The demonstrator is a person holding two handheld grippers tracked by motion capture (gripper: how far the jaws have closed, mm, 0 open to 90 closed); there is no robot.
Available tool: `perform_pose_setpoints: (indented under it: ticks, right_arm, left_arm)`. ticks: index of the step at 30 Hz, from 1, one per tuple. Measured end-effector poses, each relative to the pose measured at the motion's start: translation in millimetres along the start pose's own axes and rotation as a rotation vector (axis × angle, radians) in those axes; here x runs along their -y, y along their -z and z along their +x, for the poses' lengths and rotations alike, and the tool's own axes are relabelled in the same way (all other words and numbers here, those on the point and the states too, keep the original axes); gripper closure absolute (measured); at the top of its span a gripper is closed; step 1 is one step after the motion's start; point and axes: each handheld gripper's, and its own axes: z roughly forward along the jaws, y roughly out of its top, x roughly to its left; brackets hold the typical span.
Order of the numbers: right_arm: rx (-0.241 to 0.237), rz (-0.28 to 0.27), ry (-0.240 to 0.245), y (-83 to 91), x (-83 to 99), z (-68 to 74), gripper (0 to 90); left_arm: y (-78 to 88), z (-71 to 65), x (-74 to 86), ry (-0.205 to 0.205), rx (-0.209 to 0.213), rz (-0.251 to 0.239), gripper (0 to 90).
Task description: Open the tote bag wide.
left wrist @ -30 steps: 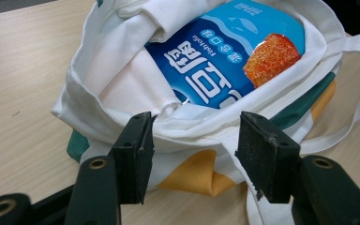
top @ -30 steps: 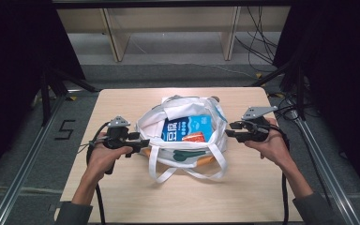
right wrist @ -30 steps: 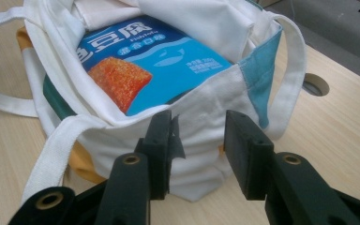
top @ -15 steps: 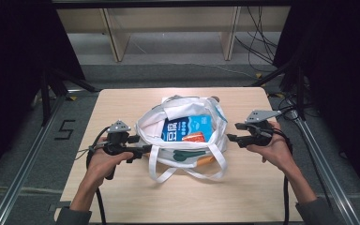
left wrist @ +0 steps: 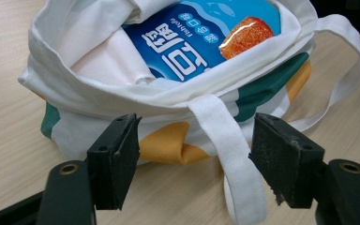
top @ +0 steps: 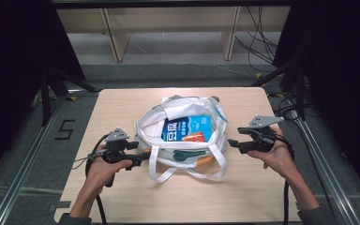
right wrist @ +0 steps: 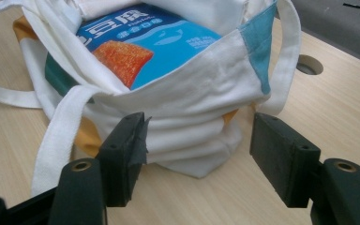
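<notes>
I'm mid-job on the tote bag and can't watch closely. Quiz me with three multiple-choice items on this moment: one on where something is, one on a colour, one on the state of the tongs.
1. Where is the blue snack packet?
A. Inside the tote bag
B. On the table beside the bag
C. Held in the right tongs

2. What colour is the bag's strap seen between the left tongs?
A. Green
B. White
C. Black

3. How do both tongs stand?
A. Both shut on the bag
B. Left shut, right open
C. Both open, gripping nothing

Answers:
1 A, the packet lies within the bag's open mouth.
2 B, the strap is plain white webbing.
3 C, each gripper view shows the jaws wide apart, pads off the fabric.
</notes>
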Motion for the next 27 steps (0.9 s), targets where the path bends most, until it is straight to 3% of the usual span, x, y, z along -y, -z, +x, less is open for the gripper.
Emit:
perform_pose_setpoints:
  ticks: [1,5,6,8,11,12,13,14,15,16,18,21,22,25,26,27]
  right_arm:
    - [-0.006,-0.005,-0.013,-0.1,3.8,2.9,36.0]
    - [-0.01,-0.001,-0.02,0.2,9.1,5.1,34.6]
    - [0.0,-0.006,-0.025,0.4,13.4,7.8,34.0]
    - [-0.012,0.009,-0.03,1.1,14.1,8.4,32.6]
    - [0.0,0.005,-0.034,3.8,18.1,9.3,31.5]
    - [0.005,-0.001,-0.038,3.3,19.6,9.7,30.9]
    - [0.001,0.006,-0.036,3.7,21.3,9.7,30.6]
    - [0.01,-0.003,-0.025,3.1,23.0,9.7,30.5]
    - [-0.001,0.019,-0.057,4.0,24.6,12.6,30.5]
    - [0.001,0.008,-0.04,3.2,26.2,11.4,30.5]
    - [0.005,0.01,-0.037,3.8,28.6,11.4,30.5]
    - [0.001,0.017,-0.05,5.8,32.7,12.6,30.4]
    - [0.002,0.02,-0.052,7.0,34.0,12.0,30.4]
    - [0.002,0.018,-0.051,8.1,38.8,11.8,30.3]
    - [-0.004,0.03,-0.066,8.6,41.6,13.9,30.0]
    - [-0.004,0.03,-0.066,8.6,41.6,13.9,30.0]
  left_arm:
    - [1.3,0.4,2.3,-0.016,-0.001,0.008,31.7]
    - [2.0,-2.6,8.5,-0.006,-0.009,-0.005,31.2]
    - [3.5,-0.7,9.8,-0.031,0.0,0.01,30.6]
    - [2.7,-1.9,12.9,-0.006,-0.005,-0.002,30.3]
    - [2.0,-0.8,18.2,0.0,-0.004,0.003,29.8]
    - [1.8,-0.3,20.3,-0.003,-0.009,0.003,29.8]
    - [3.2,2.8,21.5,-0.033,-0.001,0.032,29.7]
    - [2.1,1.8,23.6,-0.017,-0.007,0.026,29.7]
    - [1.7,1.9,25.2,-0.011,-0.003,0.035,29.6]
    - [0.1,0.2,27.1,0.007,-0.003,0.023,29.6]
    - [-0.4,0.5,29.8,-0.007,-0.001,0.034,29.5]
    - [-2.1,-1.5,33.7,0.004,-0.004,0.029,28.7]
    - [-1.5,-0.1,34.9,-0.018,-0.003,0.047,28.7]
    - [-2.9,-2.3,38.4,0.001,-0.002,0.043,28.2]
    - [-2.4,-2.0,40.1,-0.021,-0.013,0.047,28.0]
    - [-2.7,-3.0,41.6,-0.01,-0.009,0.048,28.0]
